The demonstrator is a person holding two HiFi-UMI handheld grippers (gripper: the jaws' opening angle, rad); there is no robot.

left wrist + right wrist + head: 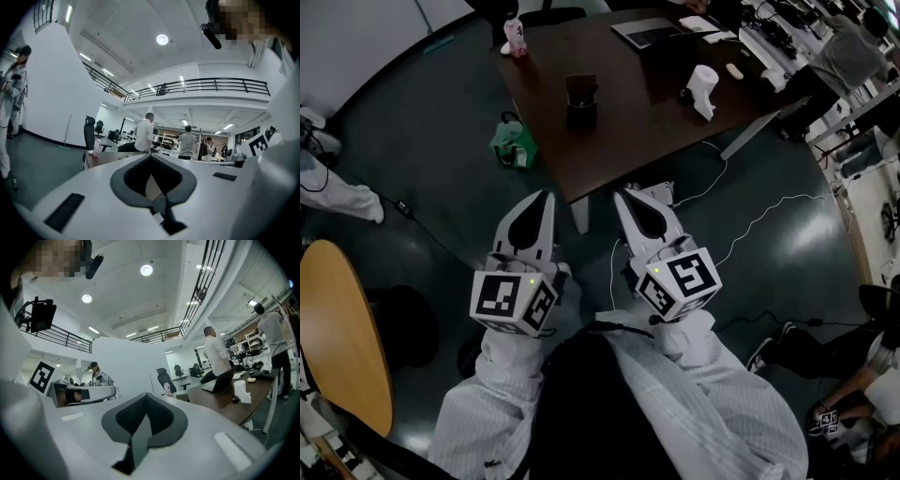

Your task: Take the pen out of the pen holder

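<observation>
The black pen holder (581, 101) stands on the dark brown table (609, 141) in the head view, with something dark sticking up inside it; I cannot make out a pen. Both grippers are held level over the floor, short of the table's near edge and well apart from the holder. My left gripper (547, 195) has its jaws together with nothing between them, and so does my right gripper (622, 194). In the left gripper view the shut tips (151, 155) hide what is straight ahead. The right gripper view shows its shut tips (146, 395) and the table (234, 404) off to the right.
On the table are a pink bottle (515, 37), a laptop (645, 32) and a white object (705, 89). A green bag (514, 142) and white cables (759, 220) lie on the floor. An orange round table (337, 337) is at the left. People stand around the room.
</observation>
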